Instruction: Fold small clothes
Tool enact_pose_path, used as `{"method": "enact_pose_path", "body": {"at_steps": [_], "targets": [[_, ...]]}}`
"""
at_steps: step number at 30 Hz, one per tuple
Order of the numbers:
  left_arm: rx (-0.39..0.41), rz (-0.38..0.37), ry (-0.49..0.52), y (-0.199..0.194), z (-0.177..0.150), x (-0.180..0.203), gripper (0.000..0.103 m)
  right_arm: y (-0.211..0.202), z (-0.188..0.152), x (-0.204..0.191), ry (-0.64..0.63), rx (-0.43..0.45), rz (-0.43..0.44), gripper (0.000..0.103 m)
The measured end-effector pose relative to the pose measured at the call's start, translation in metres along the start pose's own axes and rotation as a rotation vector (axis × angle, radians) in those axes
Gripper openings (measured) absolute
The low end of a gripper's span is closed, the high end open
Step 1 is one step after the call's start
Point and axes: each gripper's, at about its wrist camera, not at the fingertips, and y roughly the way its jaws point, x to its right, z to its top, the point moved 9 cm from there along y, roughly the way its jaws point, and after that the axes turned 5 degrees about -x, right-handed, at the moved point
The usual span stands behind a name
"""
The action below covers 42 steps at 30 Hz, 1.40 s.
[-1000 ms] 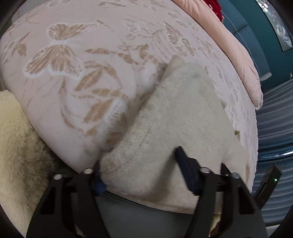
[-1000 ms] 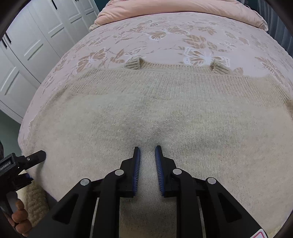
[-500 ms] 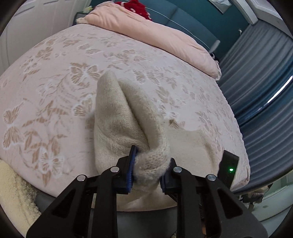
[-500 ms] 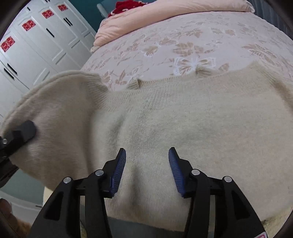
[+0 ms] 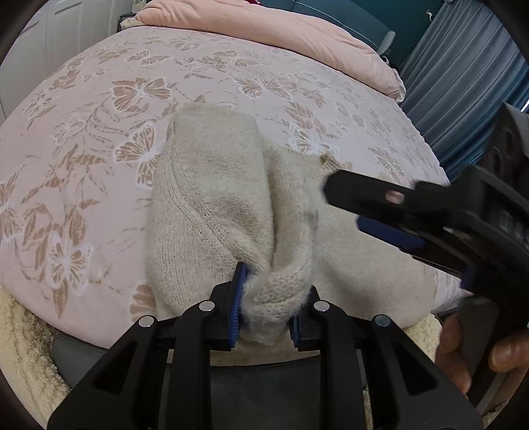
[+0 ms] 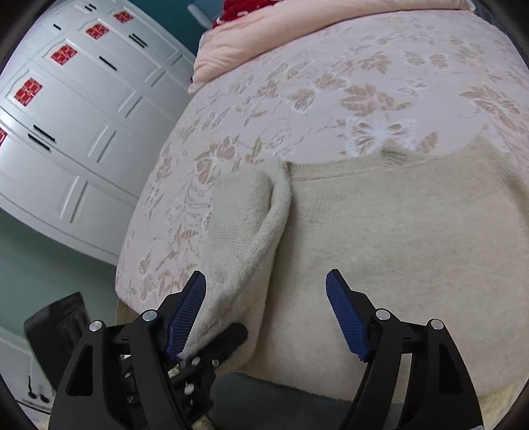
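A cream knit sweater (image 5: 211,205) lies flat on the butterfly-print bedspread (image 5: 82,132). My left gripper (image 5: 274,291) is shut on a bunched piece of the sweater's left side and holds it raised, so that side stands as a fold over the body. In the right wrist view the same fold (image 6: 251,225) leans over the sweater (image 6: 396,231), with a left gripper finger (image 6: 228,334) under it. My right gripper (image 6: 266,281) hovers above the sweater's near part with its jaws opening wide; its pads press on nothing. It also enters the left wrist view as the right gripper (image 5: 344,208).
A pink quilt (image 5: 281,29) lies across the far end of the bed. White wardrobe doors (image 6: 82,109) stand to the left, blue curtains (image 5: 463,99) to the right. A cream fleece blanket (image 5: 20,347) hangs at the near bed edge. A hand (image 5: 463,357) holds the right gripper.
My left gripper closed on the sweater's side, lifted it and carried it over the body. My right gripper went from shut to wide open and rose off the knit.
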Motion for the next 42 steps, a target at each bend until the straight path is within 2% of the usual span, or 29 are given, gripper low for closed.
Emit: {"method": "enact_pose_path", "body": {"at_steps": [5,7,8,9,10,11,13,14,15,17,20,22,24,26,29,31,32,33,35,37,40,41,42], "targets": [[-0.005,0.000,0.027,-0.002,-0.011,-0.006,0.024,0.061,-0.002,-0.025,-0.030,-0.180,0.000,0.072],[-0.012,-0.011,0.024,-0.006,-0.015,-0.010,0.027,0.077,-0.007,-0.029,-0.049,-0.213,-0.031,0.044],[-0.006,-0.020,0.013,-0.011,-0.016,-0.013,0.029,0.081,-0.009,-0.031,-0.059,-0.217,-0.044,0.019],[0.001,-0.030,-0.001,-0.016,-0.016,-0.015,0.033,0.081,-0.009,-0.033,-0.062,-0.208,-0.039,0.015],[0.011,-0.049,-0.021,-0.022,-0.017,-0.018,0.035,0.076,-0.007,-0.035,-0.065,-0.185,-0.028,0.014],[0.021,-0.067,-0.045,-0.029,-0.017,-0.020,0.042,0.067,-0.004,-0.040,-0.082,-0.156,-0.016,0.013],[0.051,-0.128,-0.082,-0.043,-0.017,-0.021,0.046,0.034,0.007,-0.050,-0.098,-0.080,0.061,0.012],[0.066,-0.151,-0.081,-0.050,-0.017,-0.019,0.054,0.012,0.013,-0.053,-0.094,-0.038,0.101,0.012],[0.075,-0.150,-0.070,-0.056,-0.018,-0.015,0.071,-0.013,0.020,-0.050,-0.088,0.019,0.119,0.012],[0.090,-0.147,-0.037,-0.063,-0.020,-0.005,0.073,-0.064,0.031,-0.027,-0.047,0.130,0.140,0.012],[0.036,-0.147,0.000,-0.050,-0.029,0.009,0.073,-0.113,0.035,0.049,0.074,0.221,0.100,0.013],[-0.010,-0.138,0.012,-0.036,-0.035,0.016,0.073,-0.117,0.022,0.118,0.195,0.211,0.047,0.015],[-0.041,-0.126,0.040,-0.027,-0.040,0.025,0.073,-0.106,-0.003,0.181,0.332,0.166,0.003,0.016],[-0.068,-0.112,0.084,-0.018,-0.045,0.037,0.073,-0.091,-0.028,0.218,0.415,0.124,-0.018,0.019],[-0.096,-0.082,0.155,-0.004,-0.053,0.052,0.073,-0.090,-0.043,0.217,0.439,0.157,0.075,0.023],[-0.116,-0.064,0.205,0.003,-0.059,0.062,0.074,-0.093,-0.042,0.207,0.404,0.171,0.077,0.027],[-0.121,-0.048,0.224,0.007,-0.061,0.065,0.076,-0.093,-0.041,0.199,0.388,0.172,0.080,0.037],[-0.127,-0.031,0.241,0.011,-0.062,0.067,0.077,-0.094,-0.039,0.193,0.377,0.174,0.093,0.052],[-0.143,-0.004,0.260,0.021,-0.064,0.069,0.078,-0.097,-0.039,0.183,0.361,0.174,0.119,0.065],[-0.158,0.028,0.286,0.030,-0.065,0.070,0.078,-0.096,-0.043,0.176,0.345,0.165,0.114,0.068],[-0.171,0.083,0.321,0.042,-0.070,0.071,0.076,-0.088,-0.047,0.175,0.341,0.152,0.092,0.068],[-0.174,0.093,0.330,0.044,-0.071,0.071,0.067,-0.083,-0.047,0.176,0.339,0.137,0.069,0.056],[-0.185,0.103,0.338,0.048,-0.073,0.071,0.046,-0.081,-0.045,0.176,0.323,0.121,0.037,0.021]]}}
